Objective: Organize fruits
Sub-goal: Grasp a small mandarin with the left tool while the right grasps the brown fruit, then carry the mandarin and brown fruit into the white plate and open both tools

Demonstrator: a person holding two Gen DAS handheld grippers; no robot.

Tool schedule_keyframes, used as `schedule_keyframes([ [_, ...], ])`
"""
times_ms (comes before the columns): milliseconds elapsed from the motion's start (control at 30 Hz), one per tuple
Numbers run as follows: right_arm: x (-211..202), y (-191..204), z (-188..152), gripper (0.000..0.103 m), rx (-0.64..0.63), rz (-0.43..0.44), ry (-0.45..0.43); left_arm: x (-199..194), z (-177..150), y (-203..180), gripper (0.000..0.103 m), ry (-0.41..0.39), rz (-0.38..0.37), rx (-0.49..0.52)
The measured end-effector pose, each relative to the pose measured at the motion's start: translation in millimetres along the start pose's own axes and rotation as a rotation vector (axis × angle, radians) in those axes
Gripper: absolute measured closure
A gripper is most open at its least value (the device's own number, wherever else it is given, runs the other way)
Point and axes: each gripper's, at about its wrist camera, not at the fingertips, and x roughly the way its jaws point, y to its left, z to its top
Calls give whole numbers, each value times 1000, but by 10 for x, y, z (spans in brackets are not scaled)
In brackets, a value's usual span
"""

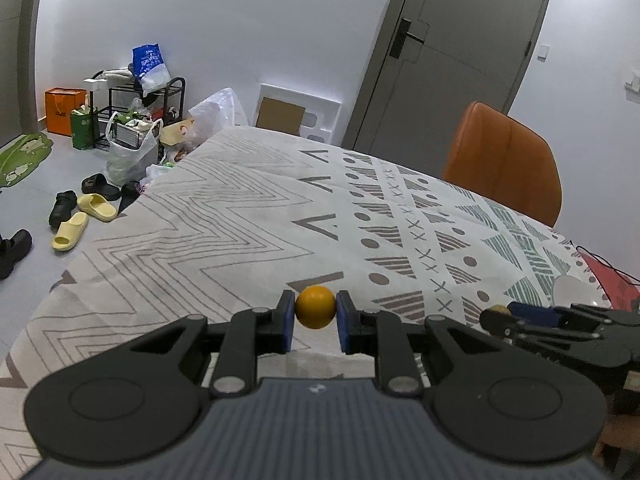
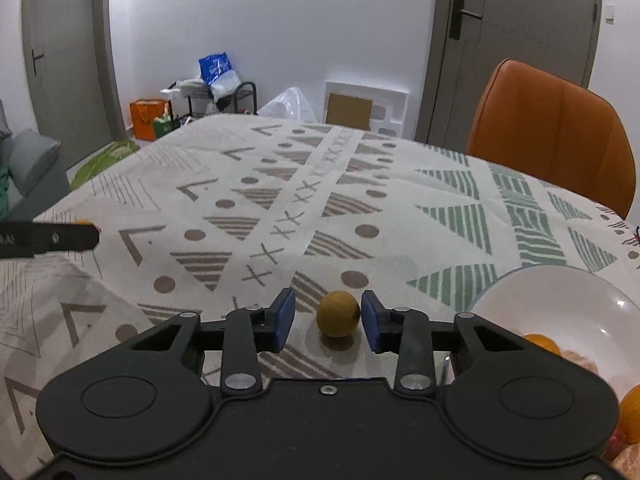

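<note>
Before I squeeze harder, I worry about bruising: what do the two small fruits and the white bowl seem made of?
The orange fruit in the left tool looks smooth, evenly coloured and faintly glossy, perhaps plastic or wax-skinned. The yellow-brown fruit between the right tool's open pads looks matte and dull, with a dark spot, likelier real. The white bowl shines with a highlight, so glazed ceramic or hard plastic.
</note>
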Motion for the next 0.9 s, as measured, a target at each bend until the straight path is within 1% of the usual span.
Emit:
schedule_keyframes([
  [67, 21, 26, -12, 81, -13, 5, 12, -9, 8, 21, 83, -2, -1, -4],
  [233, -68, 61, -18, 81, -12, 30, -9, -36, 3, 24, 83, -7, -5, -4],
  [467, -306, 15, 16, 81, 2, 23, -54, -79, 10, -91, 83, -20, -31, 14],
  [667, -494, -128, 16, 81, 27, 12, -86, -118, 6, -262, 83, -26, -59, 43],
  [900, -705, -370, -20, 81, 68, -22, -122, -137, -6, -505, 83, -28, -86, 82],
])
